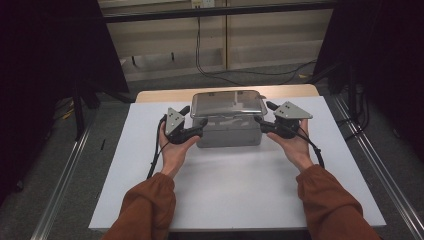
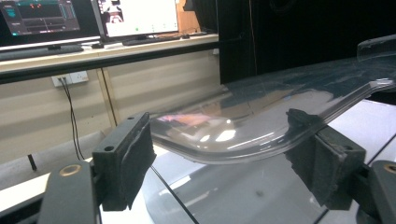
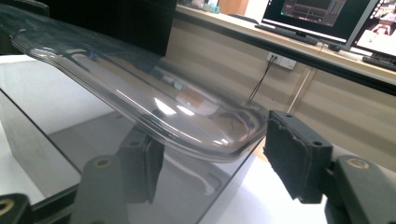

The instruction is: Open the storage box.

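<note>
Lid point(image 1: 229, 103) still on box point(image 1: 229, 132); your L gripper point(image 1: 196, 129) & R gripper point(image 1: 262, 122) gape wide around its corners, holding nothing; lift's left.

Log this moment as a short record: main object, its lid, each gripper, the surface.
object: clear plastic box, standing at the back middle of the board
lid: clear lid lying on top of the box, its rim overhanging the sides
left gripper: left gripper at the box's left end, jaws open, one on either side of the lid's rim
right gripper: right gripper at the box's right end, jaws open around the lid's corner
surface: white board on a table
</note>
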Action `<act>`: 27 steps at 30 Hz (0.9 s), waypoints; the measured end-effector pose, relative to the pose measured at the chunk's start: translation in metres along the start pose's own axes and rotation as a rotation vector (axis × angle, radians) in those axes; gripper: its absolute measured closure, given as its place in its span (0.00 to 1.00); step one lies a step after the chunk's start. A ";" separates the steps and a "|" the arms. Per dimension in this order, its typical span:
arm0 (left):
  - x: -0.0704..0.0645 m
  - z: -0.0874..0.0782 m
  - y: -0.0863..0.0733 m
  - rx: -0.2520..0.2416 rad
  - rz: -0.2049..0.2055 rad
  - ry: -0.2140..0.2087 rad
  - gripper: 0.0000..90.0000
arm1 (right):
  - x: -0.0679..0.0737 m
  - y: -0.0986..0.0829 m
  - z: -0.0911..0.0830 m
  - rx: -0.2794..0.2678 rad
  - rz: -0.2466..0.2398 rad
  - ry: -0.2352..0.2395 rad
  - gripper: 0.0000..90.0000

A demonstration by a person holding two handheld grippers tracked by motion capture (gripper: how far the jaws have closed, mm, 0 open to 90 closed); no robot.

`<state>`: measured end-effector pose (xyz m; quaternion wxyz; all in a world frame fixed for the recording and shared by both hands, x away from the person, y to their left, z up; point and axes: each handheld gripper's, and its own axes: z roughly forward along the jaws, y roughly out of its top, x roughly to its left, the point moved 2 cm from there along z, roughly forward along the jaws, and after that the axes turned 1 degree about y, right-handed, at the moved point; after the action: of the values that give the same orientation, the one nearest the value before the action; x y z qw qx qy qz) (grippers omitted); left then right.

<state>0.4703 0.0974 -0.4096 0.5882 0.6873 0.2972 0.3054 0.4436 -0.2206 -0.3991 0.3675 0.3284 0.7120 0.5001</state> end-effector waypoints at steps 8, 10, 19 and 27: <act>0.002 0.004 0.004 -0.005 0.001 -0.002 0.26 | -0.001 0.005 0.002 -0.013 -0.007 0.005 0.47; 0.002 0.005 0.004 -0.008 -0.004 0.000 0.26 | -0.001 0.006 0.002 -0.016 -0.004 0.002 0.48; 0.010 0.010 0.011 -0.020 0.014 0.011 0.32 | -0.008 0.010 0.006 -0.062 0.031 -0.004 0.53; 0.013 0.016 0.013 -0.022 0.022 0.010 0.30 | -0.011 0.013 0.008 -0.097 0.030 -0.010 0.58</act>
<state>0.4917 0.0959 -0.3976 0.5909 0.6824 0.2892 0.3187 0.4575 -0.2227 -0.3859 0.3789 0.3234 0.6800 0.5380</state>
